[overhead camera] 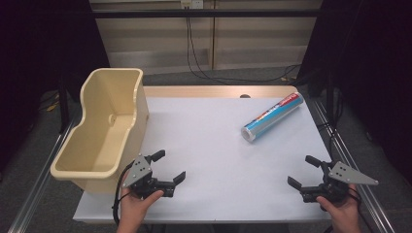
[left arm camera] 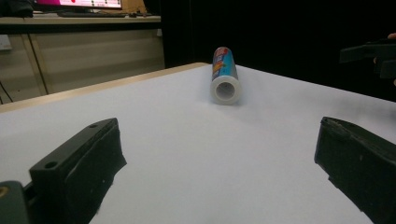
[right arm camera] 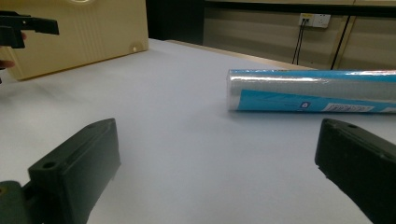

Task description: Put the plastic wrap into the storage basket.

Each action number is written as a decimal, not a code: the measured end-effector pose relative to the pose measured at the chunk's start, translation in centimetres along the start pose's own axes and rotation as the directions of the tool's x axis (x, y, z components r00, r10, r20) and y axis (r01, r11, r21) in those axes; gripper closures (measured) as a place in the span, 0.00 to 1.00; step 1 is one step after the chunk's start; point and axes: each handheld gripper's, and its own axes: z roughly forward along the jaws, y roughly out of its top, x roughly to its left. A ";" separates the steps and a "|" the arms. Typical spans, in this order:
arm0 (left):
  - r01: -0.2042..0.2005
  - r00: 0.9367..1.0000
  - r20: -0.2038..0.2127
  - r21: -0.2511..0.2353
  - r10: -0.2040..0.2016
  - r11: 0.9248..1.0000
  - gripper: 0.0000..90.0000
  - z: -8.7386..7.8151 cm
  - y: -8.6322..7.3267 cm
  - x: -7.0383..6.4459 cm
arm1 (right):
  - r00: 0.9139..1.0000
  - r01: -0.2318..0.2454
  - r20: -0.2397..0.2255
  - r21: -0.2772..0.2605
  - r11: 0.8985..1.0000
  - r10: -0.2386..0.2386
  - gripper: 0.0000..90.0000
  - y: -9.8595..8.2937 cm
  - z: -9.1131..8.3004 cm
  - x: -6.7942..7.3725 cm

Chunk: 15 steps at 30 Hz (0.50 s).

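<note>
A blue plastic-wrapped roll [overhead camera: 273, 118] lies on its side at the far right of the white counter [overhead camera: 214, 160], well apart from the cream plastic tub [overhead camera: 102, 126] at the left edge. The left hand-held gripper [overhead camera: 170, 167] and right hand-held gripper [overhead camera: 302, 171] hover near the front edge, jaws spread wide and empty.

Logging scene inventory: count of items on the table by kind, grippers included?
Beige plastic bin: 1
Blue wrapped roll: 1
Handheld grippers: 2, left gripper and right gripper, both open and holding nothing
Total: 4
</note>
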 end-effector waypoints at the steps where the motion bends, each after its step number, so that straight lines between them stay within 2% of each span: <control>1: 0.000 1.000 0.001 0.002 0.000 1.000 0.01 0.2 0.0 0.0 | 1.000 0.002 0.000 -0.001 1.000 -0.002 0.00 0.0 0.0 0.0; 10: -0.007 1.000 0.025 0.019 0.007 1.000 0.01 1.9 0.4 -0.5 | 1.000 0.004 0.001 -0.009 1.000 -0.004 0.00 0.1 -0.1 0.0; 14: 0.005 0.999 0.041 0.020 -0.006 1.000 0.01 3.1 0.8 -1.0 | 1.000 0.000 -0.001 -0.012 1.000 0.000 0.00 0.1 0.0 0.0; 15: -0.001 0.999 0.043 0.024 0.000 1.000 0.01 3.9 0.9 -1.2 | 1.000 -0.001 -0.008 -0.009 1.000 0.001 0.00 0.0 0.0 0.0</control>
